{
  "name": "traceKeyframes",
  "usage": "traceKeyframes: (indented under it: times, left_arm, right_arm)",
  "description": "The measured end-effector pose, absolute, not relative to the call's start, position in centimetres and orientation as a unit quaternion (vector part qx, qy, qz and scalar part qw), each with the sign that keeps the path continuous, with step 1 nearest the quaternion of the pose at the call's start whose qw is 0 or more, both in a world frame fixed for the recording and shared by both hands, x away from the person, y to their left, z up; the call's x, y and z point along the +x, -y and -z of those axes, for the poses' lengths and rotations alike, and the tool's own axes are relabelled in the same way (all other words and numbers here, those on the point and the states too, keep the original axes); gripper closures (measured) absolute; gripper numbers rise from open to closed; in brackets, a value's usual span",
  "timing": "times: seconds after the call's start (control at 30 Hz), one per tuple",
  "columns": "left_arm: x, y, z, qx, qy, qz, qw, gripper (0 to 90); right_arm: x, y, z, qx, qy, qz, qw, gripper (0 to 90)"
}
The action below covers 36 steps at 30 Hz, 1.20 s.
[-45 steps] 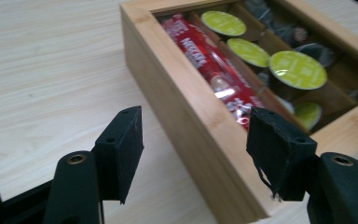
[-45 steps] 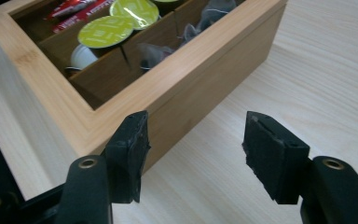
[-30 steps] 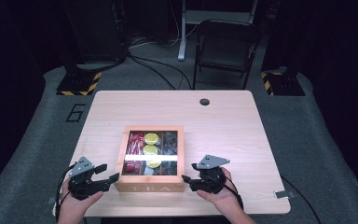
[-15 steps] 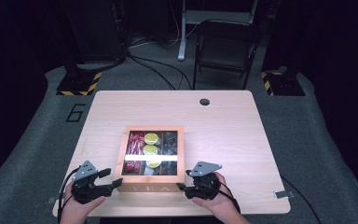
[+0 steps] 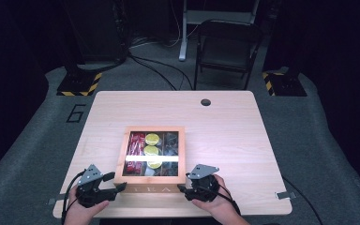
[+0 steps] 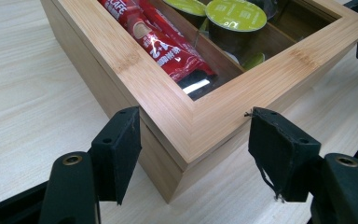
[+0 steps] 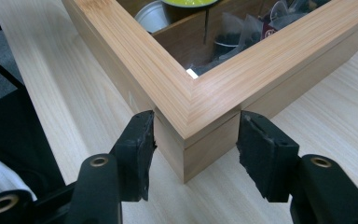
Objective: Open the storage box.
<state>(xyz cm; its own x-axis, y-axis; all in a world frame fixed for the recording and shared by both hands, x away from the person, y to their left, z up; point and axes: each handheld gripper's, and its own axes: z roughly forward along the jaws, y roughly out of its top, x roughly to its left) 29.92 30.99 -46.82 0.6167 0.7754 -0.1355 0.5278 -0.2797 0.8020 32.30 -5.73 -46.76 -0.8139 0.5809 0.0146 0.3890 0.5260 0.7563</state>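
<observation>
Black jaws of the left gripper point(image 6: 193, 154) stand apart, straddling one near corner of the bamboo tea box point(image 6: 205, 116); its pads sit just beside the box walls, and whether they touch cannot be told. The right gripper point(image 7: 196, 149) is likewise spread around the other near corner, each pad close against a side of the box point(image 7: 191, 105), contact unclear.

From the high view, the left gripper point(image 5: 104, 186) is at 7 o'clock of the box point(image 5: 151, 188) and the right gripper point(image 5: 193, 184) at 5 o'clock, each held by a hand point(image 5: 82, 213) at the table's near edge. The box rests on the light wood table point(image 5: 225, 131), near its front centre.

Under the lid's window lie red sachets point(image 6: 161, 39) and green-topped capsules point(image 6: 235, 14), cut off at 12 o'clock in the left gripper view. Glare crosses the window in the high view. Dark tea bags point(image 7: 251, 32) are hard to make out. Beyond the table at 12 o'clock stands a folding chair point(image 5: 227, 47).
</observation>
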Motion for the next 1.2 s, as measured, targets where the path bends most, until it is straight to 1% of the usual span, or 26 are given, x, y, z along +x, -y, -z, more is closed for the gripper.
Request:
traceKeyframes:
  times: [0.1,0.3,0.37,0.83,0.9,1.0,1.2]
  left_arm:
    - [29.85,-30.91,46.92,0.784,-0.418,-0.143,0.436,34.7]
    - [29.76,-31.0,47.01,0.79,-0.418,-0.134,0.428,35.2]
    - [29.76,-30.79,47.28,0.8,-0.412,-0.146,0.411,38.5]
    - [29.72,-30.61,47.21,0.804,-0.41,-0.152,0.403,38.6]
    - [29.82,-30.69,47.33,0.813,-0.406,-0.148,0.389,40.3]
    - [29.84,-30.71,47.38,0.803,-0.419,-0.142,0.399,41.0]
    - [29.79,-30.59,47.33,0.804,-0.418,-0.147,0.397,40.8]
  right_arm:
    - [32.21,5.63,46.9,0.273,-0.869,-0.393,0.129,47.2]
    - [32.33,5.75,46.98,0.274,-0.865,-0.4,0.125,47.6]
    - [32.29,5.75,47.01,0.275,-0.865,-0.401,0.125,47.6]
    - [32.28,5.74,47.01,0.273,-0.865,-0.401,0.127,47.6]
    - [32.3,5.76,47.0,0.273,-0.865,-0.401,0.127,47.7]
    - [32.29,5.76,47.0,0.272,-0.865,-0.401,0.127,47.8]
    - [32.29,5.74,47.0,0.273,-0.865,-0.402,0.127,47.8]
